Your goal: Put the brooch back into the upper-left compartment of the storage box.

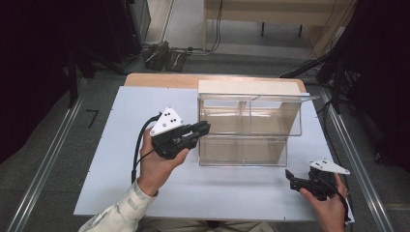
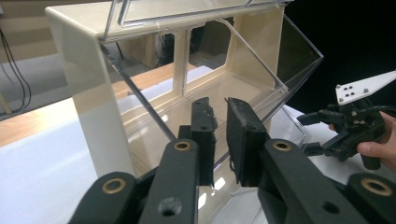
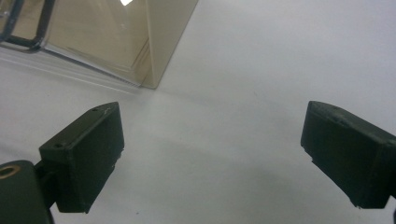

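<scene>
My right hand-held gripper (image 1: 296, 180) rests low on the table (image 1: 121, 159), jaws spread wide and empty, near the front right corner of the clear acrylic bin (image 1: 244, 128). Farther in, my left hand-held gripper (image 1: 202, 128) sits at the bin's left edge, jaws nearly pressed together; whether they pinch the flap (image 2: 243, 60) I cannot tell. I judge a sideways tug could skid or tip the empty bin, since nothing braces it.

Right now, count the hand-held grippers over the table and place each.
2. The left hand-held gripper is at the left side of the clear display case. The right hand-held gripper is near the table's front right corner.
</scene>
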A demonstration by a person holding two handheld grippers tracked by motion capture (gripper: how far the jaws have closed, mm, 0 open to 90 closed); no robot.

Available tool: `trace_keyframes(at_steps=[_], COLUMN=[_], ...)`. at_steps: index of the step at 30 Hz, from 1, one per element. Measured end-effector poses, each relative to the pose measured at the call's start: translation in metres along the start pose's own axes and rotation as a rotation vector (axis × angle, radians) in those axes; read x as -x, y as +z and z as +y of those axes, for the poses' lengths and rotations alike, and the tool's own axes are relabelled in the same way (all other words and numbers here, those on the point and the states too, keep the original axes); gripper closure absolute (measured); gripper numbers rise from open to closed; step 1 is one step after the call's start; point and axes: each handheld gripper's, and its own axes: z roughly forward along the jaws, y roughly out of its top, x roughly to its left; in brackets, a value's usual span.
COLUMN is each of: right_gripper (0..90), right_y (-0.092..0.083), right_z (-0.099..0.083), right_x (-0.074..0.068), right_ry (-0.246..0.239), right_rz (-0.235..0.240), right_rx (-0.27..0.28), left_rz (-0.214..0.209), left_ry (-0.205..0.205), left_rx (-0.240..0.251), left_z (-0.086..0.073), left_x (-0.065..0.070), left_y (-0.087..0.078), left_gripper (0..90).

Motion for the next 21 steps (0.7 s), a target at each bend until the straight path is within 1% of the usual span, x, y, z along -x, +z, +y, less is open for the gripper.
trace_keyframes(at_steps=[2,10,13,15,18,21], right_gripper=[4.5,4.5,4.6,4.5,4.5,4.6], right_y=[0.000,0.000,0.000,0.000,0.000,0.000], right_z=[0.000,0.000,0.000,0.000,0.000,0.000], right_x=[0.000,0.000,0.000,0.000,0.000,0.000], right_ry=[0.000,0.004,0.001,0.004,0.002,-0.001], right_rz=[0.000,0.001,0.001,0.001,-0.001,-0.002], right_rx=[0.001,0.001,0.001,0.002,0.001,0.002], left_rz=[-0.004,-0.004,0.006,0.024,0.029,0.041], left_ry=[0.004,-0.010,-0.008,-0.009,-0.014,-0.020], left_rx=[0.002,0.013,0.015,0.019,0.024,0.022], left_z=[0.000,-0.001,-0.001,-0.003,-0.005,-0.008], left_x=[0.001,0.001,0.000,-0.001,-0.003,-0.004], left_y=[0.000,-0.007,-0.010,-0.011,-0.015,-0.017], left_gripper=[79.0,70.5,66.6,60.2,58.5,53.7])
